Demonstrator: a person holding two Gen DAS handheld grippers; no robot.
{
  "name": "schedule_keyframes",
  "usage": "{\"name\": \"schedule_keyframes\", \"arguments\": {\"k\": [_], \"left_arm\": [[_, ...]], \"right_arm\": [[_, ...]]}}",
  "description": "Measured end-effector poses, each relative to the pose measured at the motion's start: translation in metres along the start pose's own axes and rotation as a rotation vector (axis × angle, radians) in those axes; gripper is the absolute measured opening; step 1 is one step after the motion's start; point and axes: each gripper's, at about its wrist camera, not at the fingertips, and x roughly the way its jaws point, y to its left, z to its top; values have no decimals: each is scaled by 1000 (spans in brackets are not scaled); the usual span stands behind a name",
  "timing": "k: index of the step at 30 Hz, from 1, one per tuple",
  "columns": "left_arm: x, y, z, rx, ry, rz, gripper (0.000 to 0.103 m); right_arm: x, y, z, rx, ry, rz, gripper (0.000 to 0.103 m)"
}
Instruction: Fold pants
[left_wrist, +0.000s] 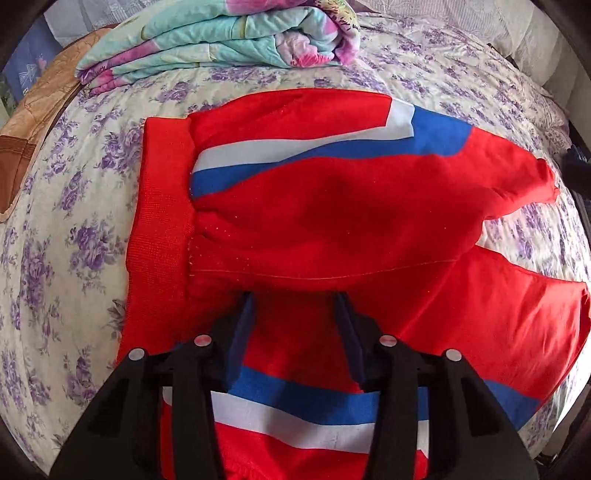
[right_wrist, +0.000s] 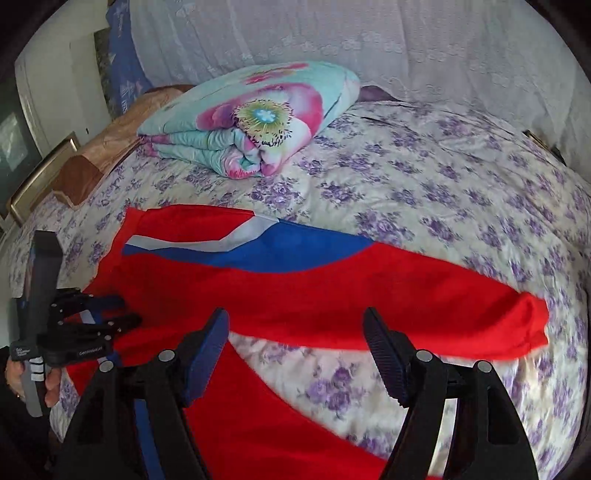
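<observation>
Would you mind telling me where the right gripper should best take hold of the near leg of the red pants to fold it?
Probably at the hem of the near leg, coming in from the open bedspread side to the right. That free edge lies flat with bare cover beside it, so one finger could slide under. The right gripper hangs open above the gap between the legs.

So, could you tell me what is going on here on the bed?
A person is folding red pants with blue and white stripes, spread on the purple-flowered bedsheet. The left tongs are open above the waist end near the ribbed waistband; the right tongs are open over the gap between the two legs. Neither grips the cloth yet. A folded floral quilt lies farther back.
</observation>
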Motion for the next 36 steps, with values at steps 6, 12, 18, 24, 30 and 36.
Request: {"name": "schedule_keyframes", "arguments": {"k": [6,12,18,24,30,36], "left_arm": [[-2,2,0,-7,1,-20,45],[-2,2,2,2,10,-30,45],[-4,6,7,-14,30,-27,45],[-55,36,34,-14,-41,72,60],[-38,80,125,32,-52,57,98],[27,90,179,188,88,-94,98]], "right_arm": [[91,27,65,-259,85,108,75],[163,25,80,-382,237,148,75],[159,17,71,-329,203,369,7],[155,22,89,-347,131,279,7],[173,45,83,-439,150,156,7],[177,56,84,-460,161,122,9]]}}
